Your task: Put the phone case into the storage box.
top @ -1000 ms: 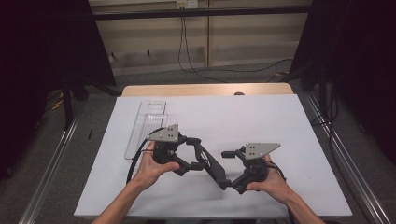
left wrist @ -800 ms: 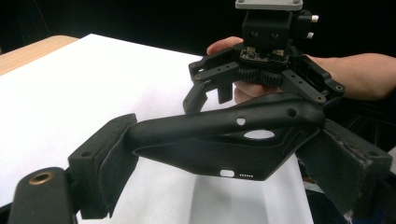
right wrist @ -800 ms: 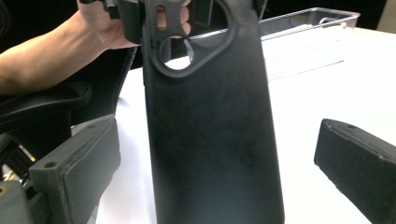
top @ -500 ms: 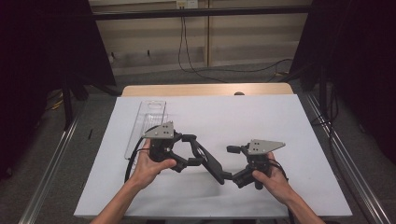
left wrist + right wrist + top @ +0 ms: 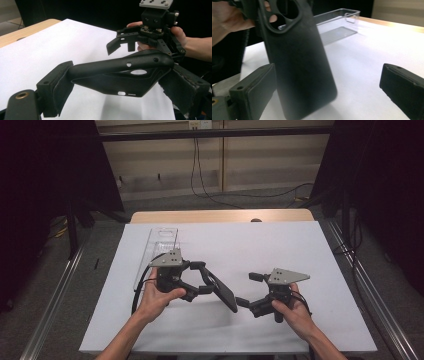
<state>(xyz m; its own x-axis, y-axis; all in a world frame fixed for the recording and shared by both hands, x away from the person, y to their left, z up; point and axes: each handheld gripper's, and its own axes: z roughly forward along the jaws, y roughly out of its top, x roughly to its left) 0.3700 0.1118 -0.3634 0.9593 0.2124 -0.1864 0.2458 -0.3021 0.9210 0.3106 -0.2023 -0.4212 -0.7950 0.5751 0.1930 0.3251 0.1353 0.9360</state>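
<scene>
High view: my left gripper (image 5: 200, 279) sits just right of the clear tray (image 5: 159, 245), over the white table (image 5: 260, 245). Its jaws are closed on a black phone case (image 5: 222, 292), which slants away from the tray toward the right gripper (image 5: 248, 290). That gripper is on the far side of the case from the tray, jaws spread, lower jaw close to the case's tip; I cannot tell from here whether it touches.

Left gripper view: both pads clamp the case (image 5: 120, 75) by its two long edges. The case lies across the jaws, inner side and small cut-outs facing the camera, lifted off the table (image 5: 50, 45). Beyond the case, the right gripper (image 5: 120, 45) faces me in a hand (image 5: 160, 35), jaws apart, nothing between them.

Right gripper view: the case (image 5: 299, 62) stands close in front, back face toward me, camera cut-out at top, somewhat blurred. My right pads (image 5: 259, 87) are wide apart; the case is near the left one, and contact is unclear. The tray (image 5: 337, 22) lies behind the case on the table (image 5: 367, 57).
</scene>
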